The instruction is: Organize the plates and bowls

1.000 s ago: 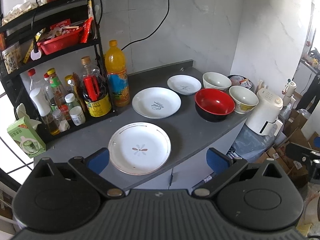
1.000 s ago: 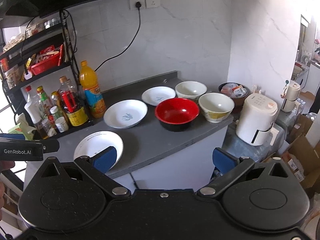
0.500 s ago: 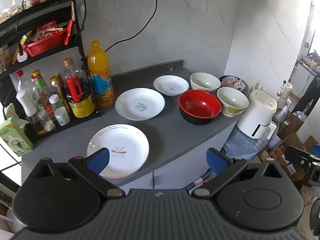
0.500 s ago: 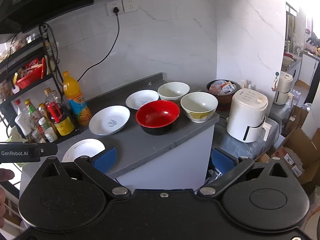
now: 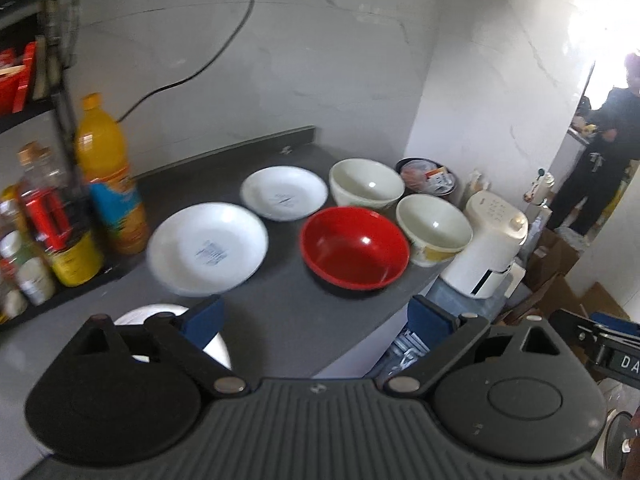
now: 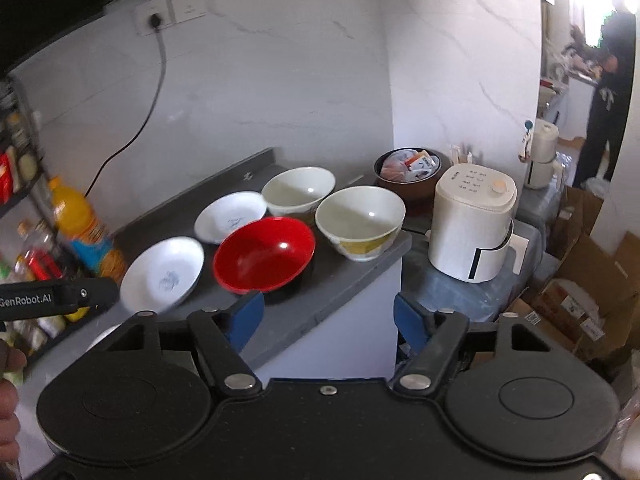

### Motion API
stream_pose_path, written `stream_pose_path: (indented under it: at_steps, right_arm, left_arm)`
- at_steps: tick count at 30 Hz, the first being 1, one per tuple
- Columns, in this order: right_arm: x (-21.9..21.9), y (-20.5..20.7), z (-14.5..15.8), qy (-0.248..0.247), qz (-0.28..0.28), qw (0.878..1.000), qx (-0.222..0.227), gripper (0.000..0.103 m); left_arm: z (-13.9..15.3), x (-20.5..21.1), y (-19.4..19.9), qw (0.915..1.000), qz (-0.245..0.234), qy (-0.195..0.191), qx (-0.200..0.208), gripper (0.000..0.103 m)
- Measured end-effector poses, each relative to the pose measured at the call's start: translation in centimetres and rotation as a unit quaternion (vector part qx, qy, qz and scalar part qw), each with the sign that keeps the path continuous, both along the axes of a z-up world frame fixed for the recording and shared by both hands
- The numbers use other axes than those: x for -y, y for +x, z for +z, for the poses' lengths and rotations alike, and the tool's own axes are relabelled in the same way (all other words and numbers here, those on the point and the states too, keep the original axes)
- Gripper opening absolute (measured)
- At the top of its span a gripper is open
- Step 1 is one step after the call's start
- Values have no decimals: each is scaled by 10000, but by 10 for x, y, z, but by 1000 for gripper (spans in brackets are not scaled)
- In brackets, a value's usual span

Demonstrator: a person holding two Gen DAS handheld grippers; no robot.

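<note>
Both cameras have swung rightward since the earlier frames, so the shelf rack has slid to the left edge and the nearest plate is now largely hidden. Left gripper (image 5: 316, 320), fingers spread wide and holding nothing, hovers over the front edge of the grey counter (image 5: 288, 320). Right gripper (image 6: 328, 320), likewise released and empty, hangs off the counter's right front corner. Places below are given relative to the red bowl (image 5: 355, 253). Near left of it, partly behind the left finger: a white plate (image 5: 160, 314). Just left: a large white plate (image 5: 208, 248) with a blue mark. Behind and left: a smaller white plate (image 5: 285, 192). Directly behind: a cream bowl (image 5: 366, 188). Just right, at the counter edge: a second cream bowl (image 5: 434, 229) with a yellow band. Farther right, lower than the counter: a white appliance (image 5: 486, 250). Far left: an orange drink bottle (image 5: 106, 172).
</note>
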State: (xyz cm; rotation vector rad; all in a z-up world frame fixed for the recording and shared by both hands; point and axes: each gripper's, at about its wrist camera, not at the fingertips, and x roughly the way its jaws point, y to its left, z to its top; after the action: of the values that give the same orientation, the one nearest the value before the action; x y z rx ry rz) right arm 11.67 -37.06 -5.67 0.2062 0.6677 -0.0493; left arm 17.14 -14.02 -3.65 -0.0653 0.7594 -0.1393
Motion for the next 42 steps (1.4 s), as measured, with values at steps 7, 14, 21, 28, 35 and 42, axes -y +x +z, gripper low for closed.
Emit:
stream_pose_path:
  at_steps: [7,14,21,28,35,42]
  right_arm:
    - [7,51,-27,181,-455,9987,-172,53]
    - [14,85,-45,182,-691,9971,-272,43]
    - [27,117,-63,262,-650,9970,-341,37]
    - [54,155,-83,415,-565,9968,-387,30]
    - [94,201,-104,651,-435,9958,-480,26]
    - [123,240,-127,775,-245,9938,-757,24]
  left_arm:
    - [-24,18,72,9991,-413,-34,-92,83]
    - [-47,36,118,9971,-701,-50,-282,72]
    - [-64,56,147,9956,-828,-45,-445,69]
    - [-82,84,185,9954,-744,-93,-596,56]
    - [-98,122,225,9957,-607,-62,-700,51]
    - [-118,156,260,9944,-412,-1,-971,45]
